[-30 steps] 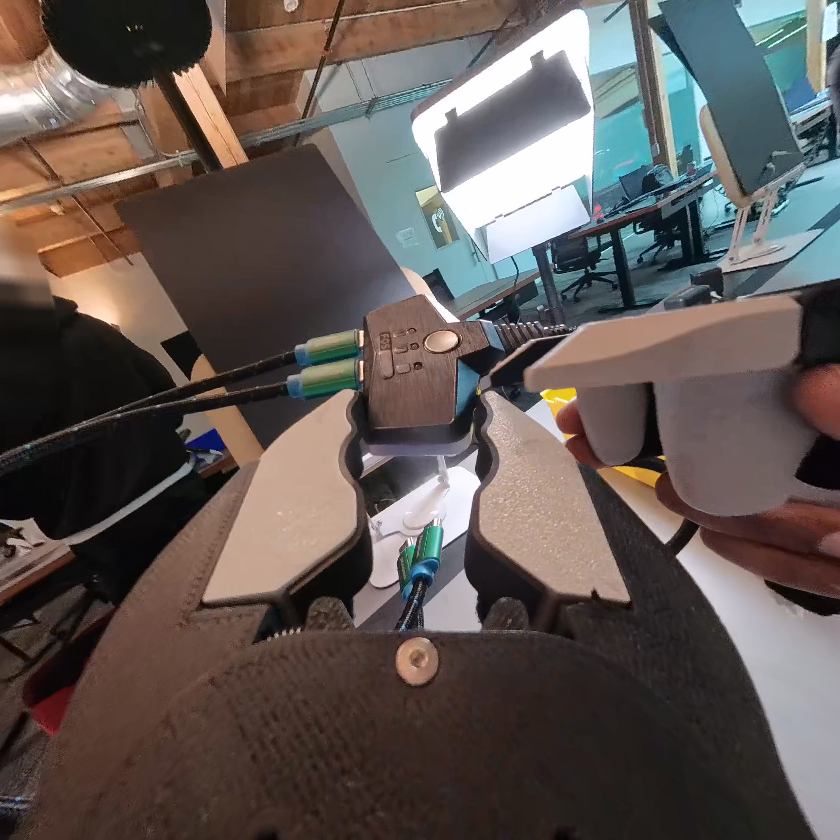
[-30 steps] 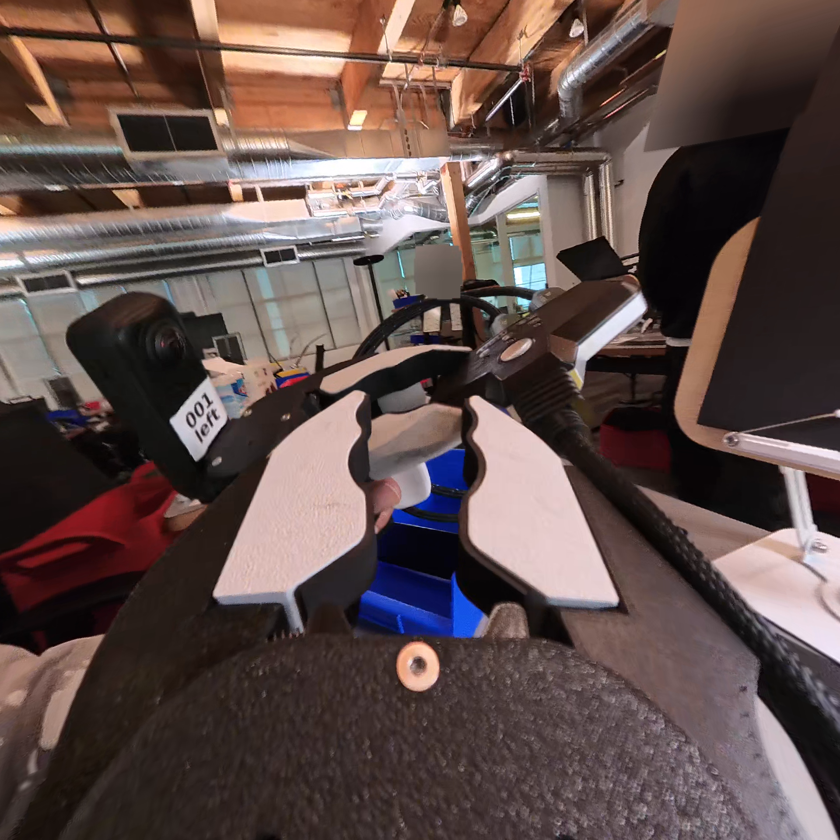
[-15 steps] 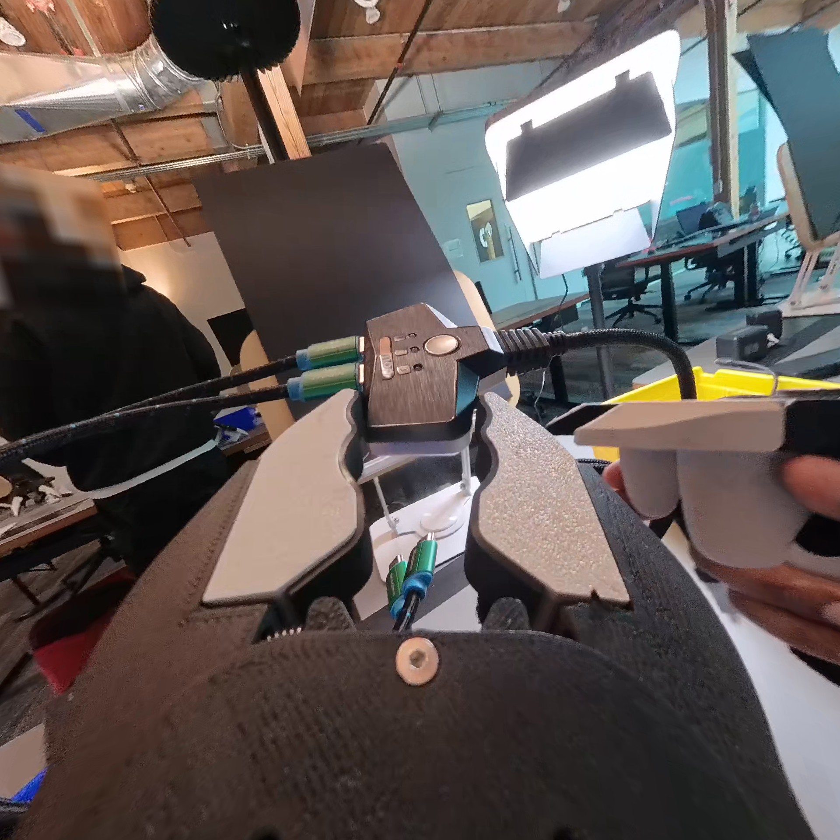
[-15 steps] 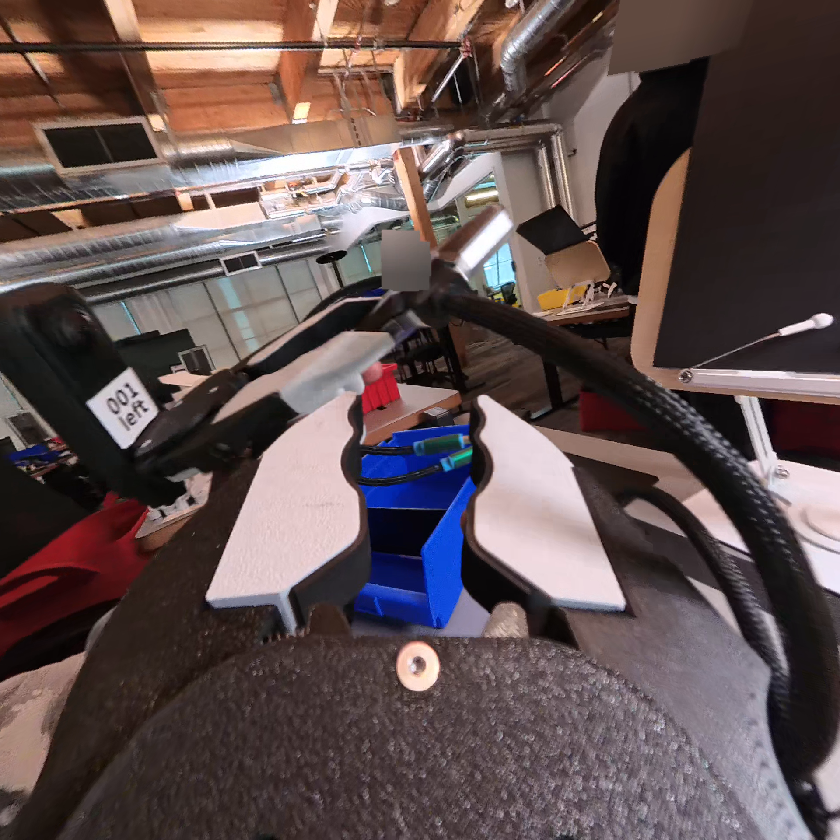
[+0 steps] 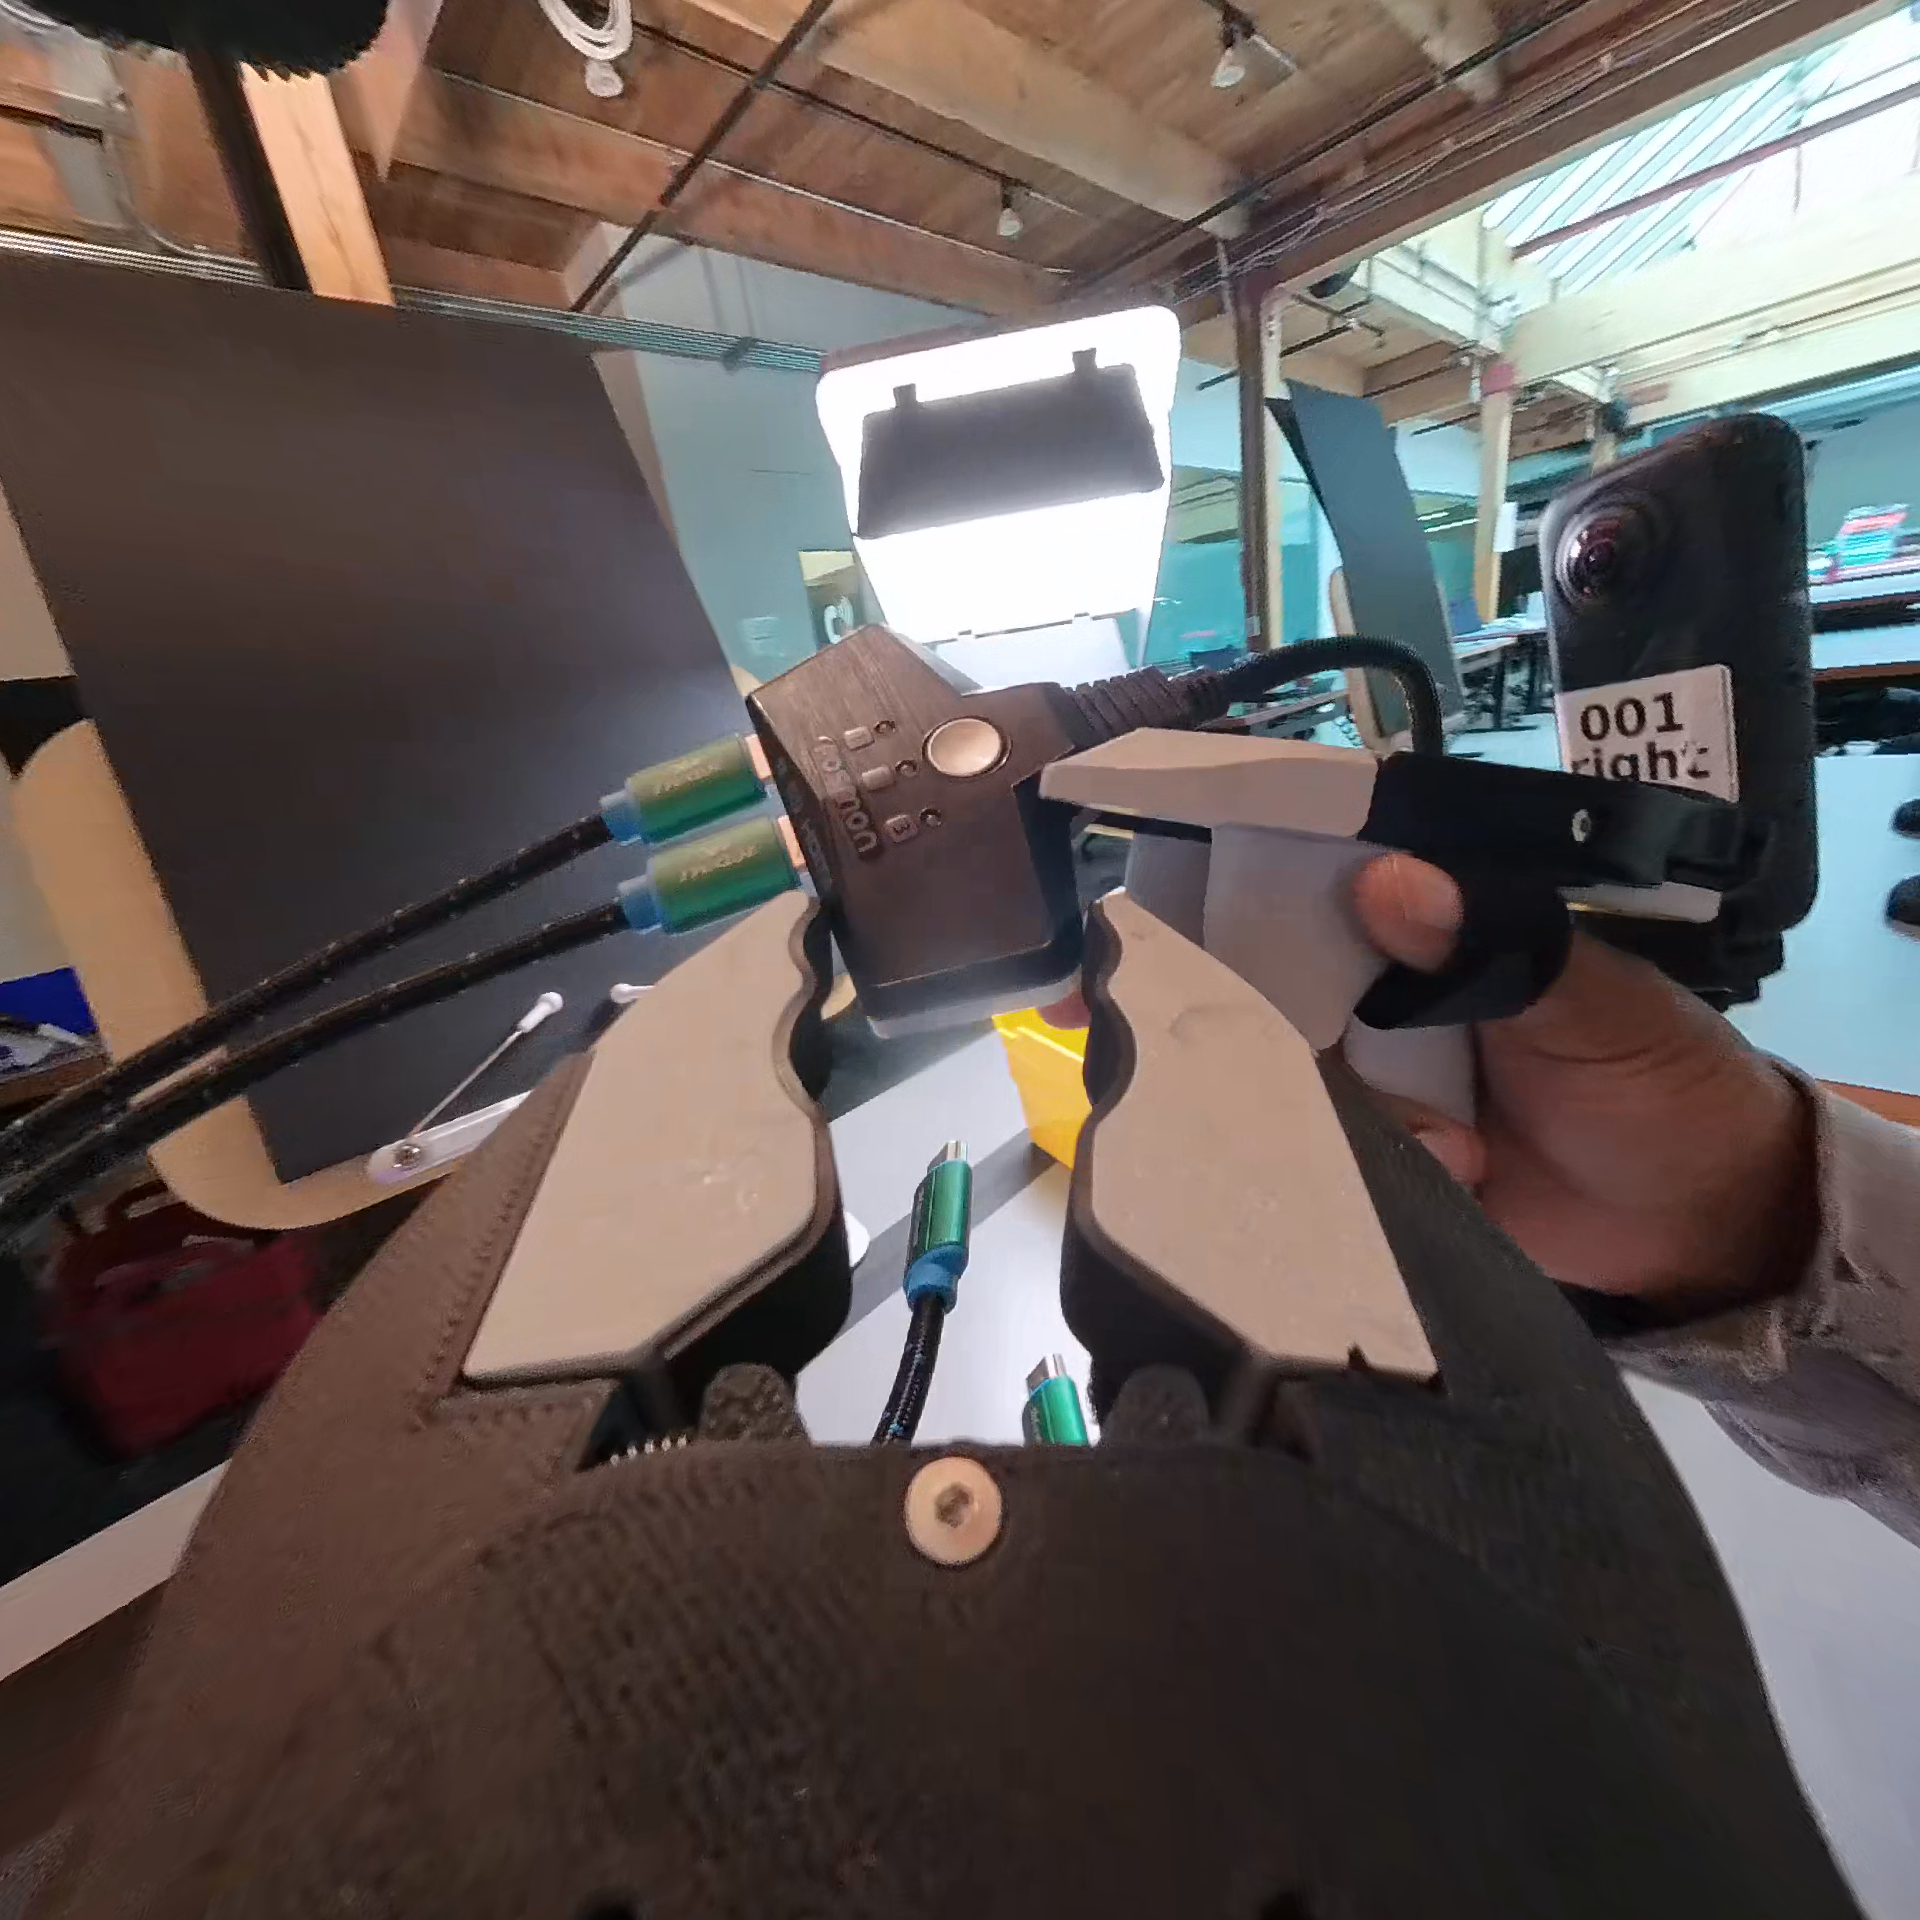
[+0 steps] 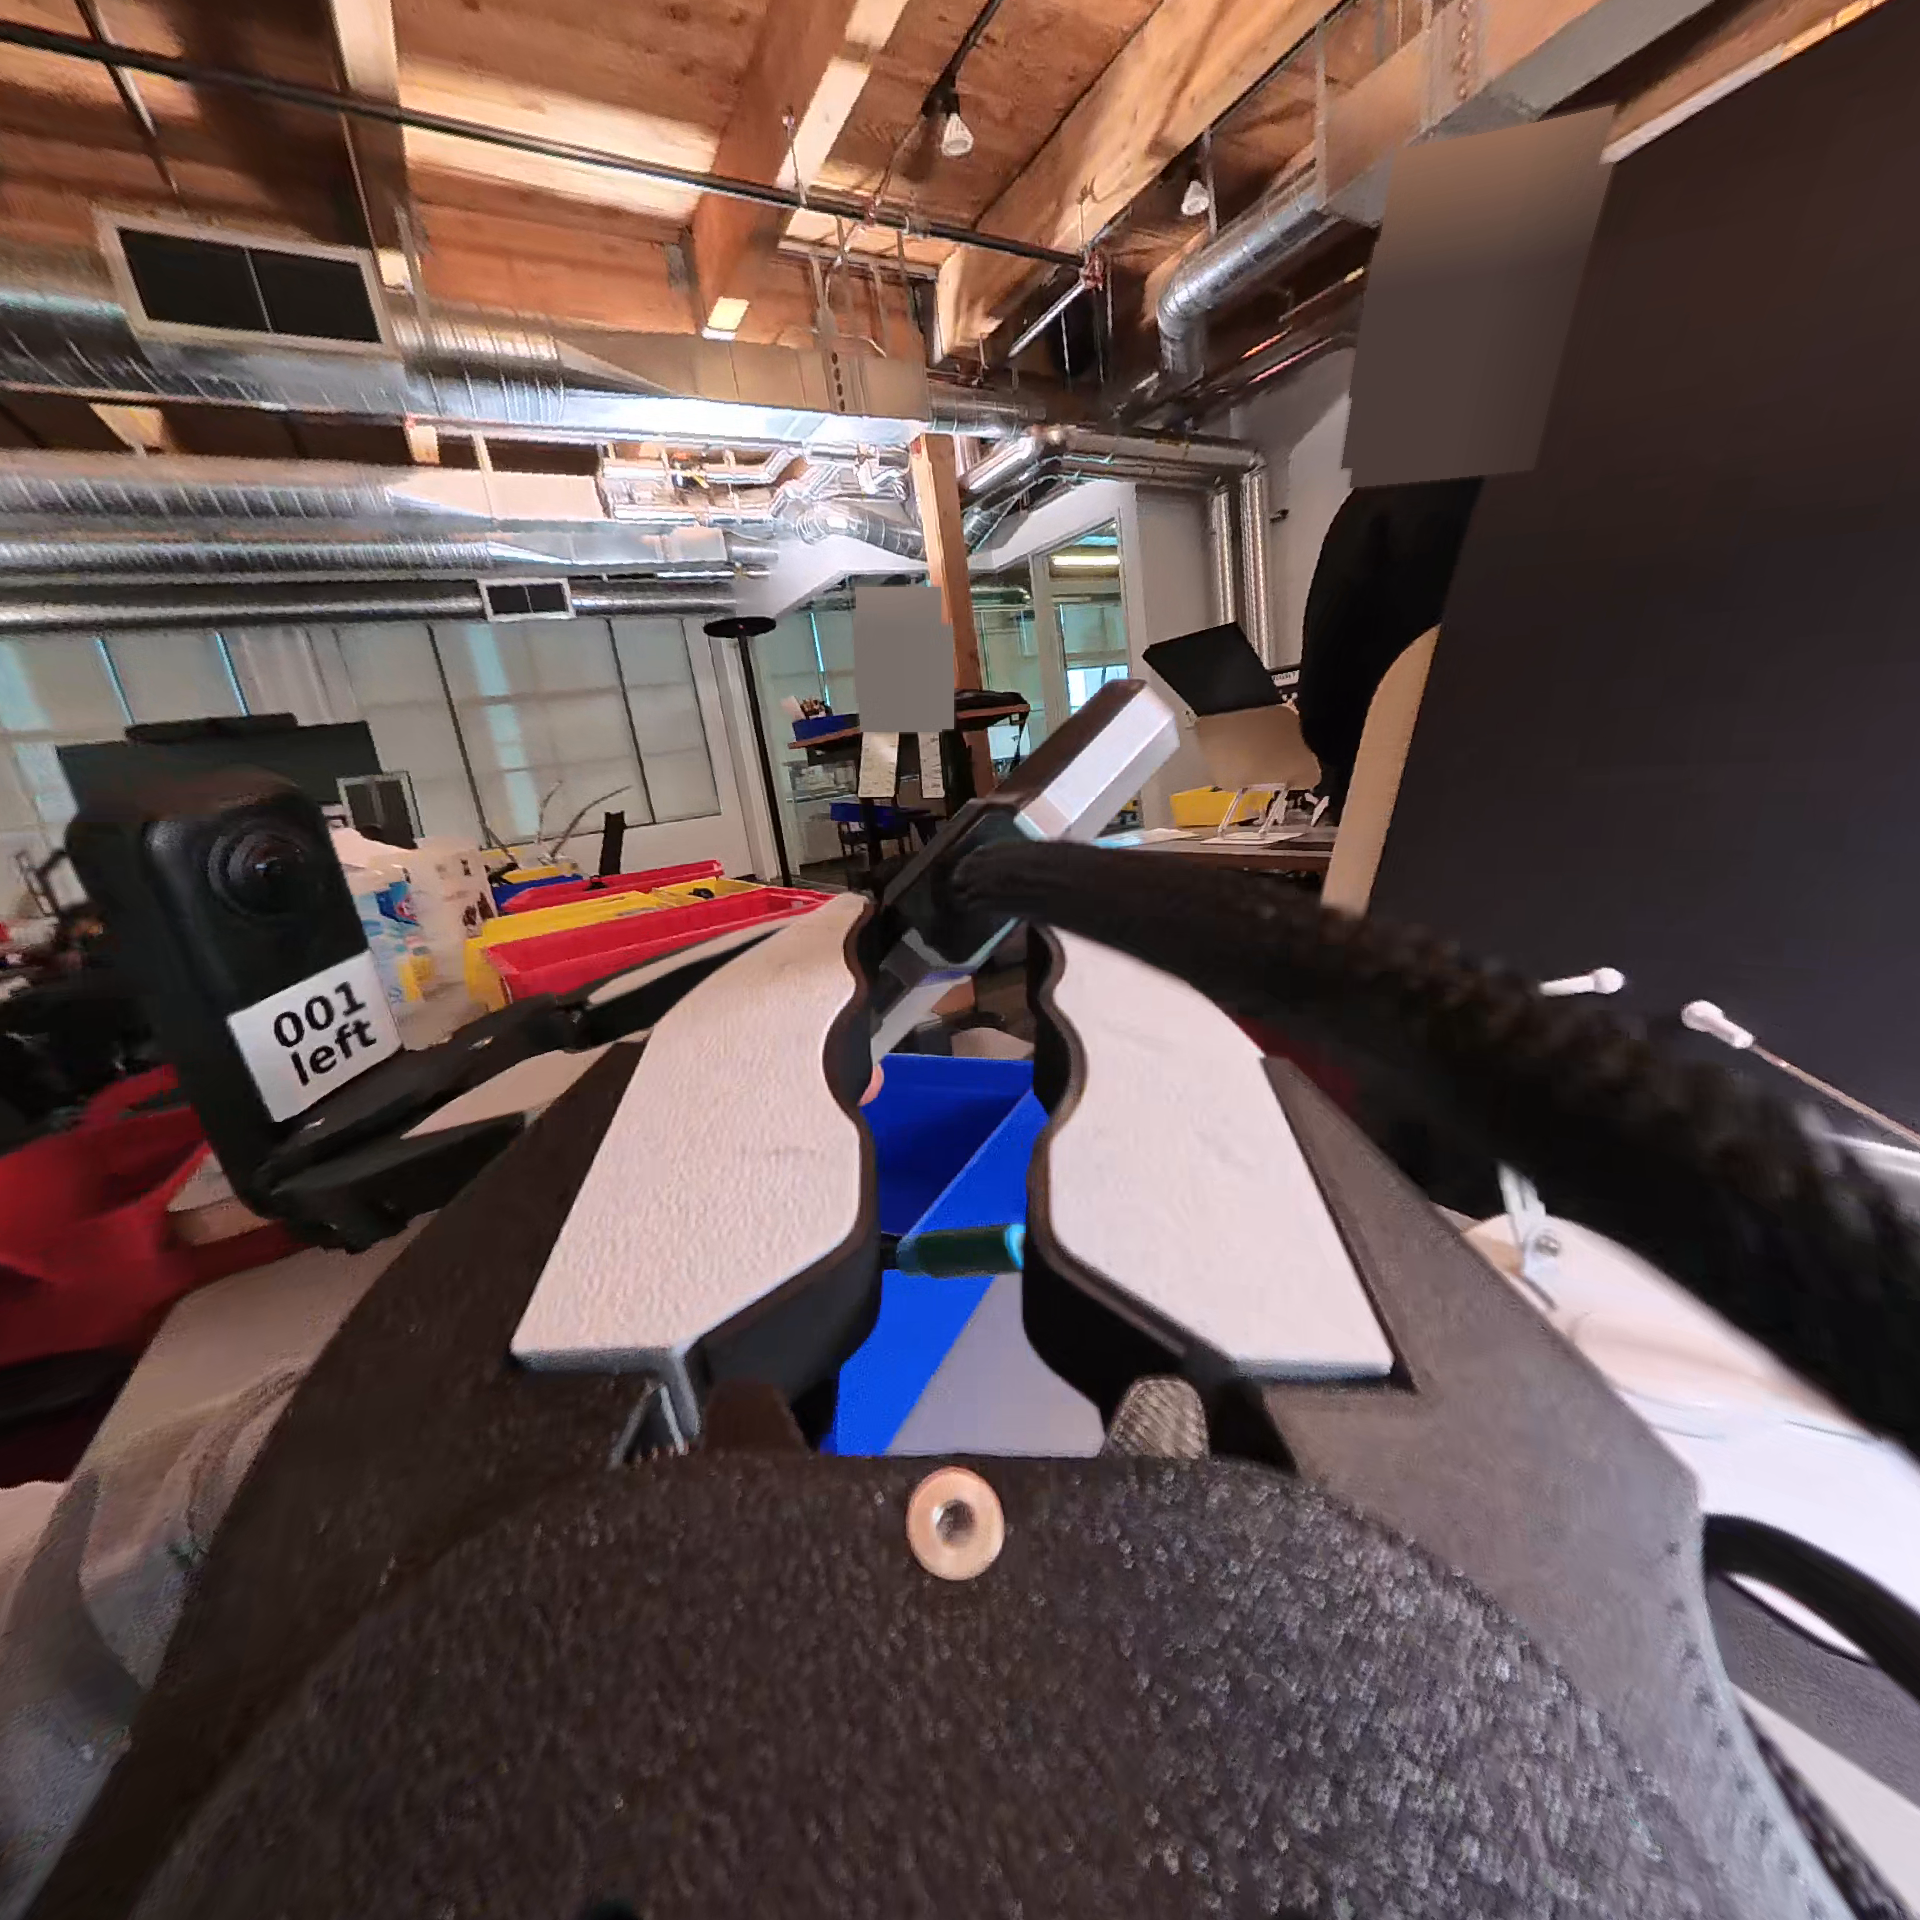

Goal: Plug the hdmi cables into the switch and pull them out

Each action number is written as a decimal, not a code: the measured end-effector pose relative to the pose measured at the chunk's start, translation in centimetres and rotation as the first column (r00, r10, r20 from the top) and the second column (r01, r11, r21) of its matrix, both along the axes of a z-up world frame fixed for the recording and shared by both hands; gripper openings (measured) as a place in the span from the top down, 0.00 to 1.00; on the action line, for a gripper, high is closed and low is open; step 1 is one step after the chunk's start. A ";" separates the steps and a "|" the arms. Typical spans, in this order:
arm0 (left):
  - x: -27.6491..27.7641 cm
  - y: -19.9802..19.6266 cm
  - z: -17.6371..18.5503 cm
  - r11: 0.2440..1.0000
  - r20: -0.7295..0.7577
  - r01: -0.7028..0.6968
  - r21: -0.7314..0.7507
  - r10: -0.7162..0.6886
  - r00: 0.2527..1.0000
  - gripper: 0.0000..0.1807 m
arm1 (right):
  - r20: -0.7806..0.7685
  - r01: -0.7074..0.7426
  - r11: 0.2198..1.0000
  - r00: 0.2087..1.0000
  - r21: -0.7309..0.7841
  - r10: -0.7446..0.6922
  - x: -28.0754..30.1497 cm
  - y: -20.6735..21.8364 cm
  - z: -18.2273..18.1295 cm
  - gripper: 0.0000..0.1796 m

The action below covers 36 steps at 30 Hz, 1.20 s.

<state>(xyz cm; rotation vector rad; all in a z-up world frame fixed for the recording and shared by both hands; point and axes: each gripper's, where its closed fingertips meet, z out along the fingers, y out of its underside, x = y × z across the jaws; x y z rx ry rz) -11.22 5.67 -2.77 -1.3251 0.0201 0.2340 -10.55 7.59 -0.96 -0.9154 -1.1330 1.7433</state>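
the left gripper (image 5: 945, 951) is clenched on the switch (image 5: 914, 821), lifted off the table (image 5: 935, 1143). two green plugs (image 5: 707, 831) sit in the switch's 9 o'clock side; its thick cable (image 5: 1299, 665) leaves at 3 o'clock. the right gripper (image 6: 945, 935) stands at the switch's cable end; whether it grips cannot be told. a loose plug (image 5: 940, 1195) lies on the table at 6 o'clock, a yellow bin (image 5: 1039, 1081) beyond it.

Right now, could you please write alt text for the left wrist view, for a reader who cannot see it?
The left tongs grip a dark HDMI switch with two green-tipped cables plugged into its left side. The right tongs, held in a hand, reach its right end, where a thick black cable exits. Two loose green plugs lie on the table below.
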 end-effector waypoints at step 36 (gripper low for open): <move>9.8 -4.1 -10.0 0.287 0.408 0.807 -0.516 -0.746 0.526 0.86 | 0.523 -0.703 0.638 0.689 0.314 0.502 8.1 -4.6 -8.1 0.85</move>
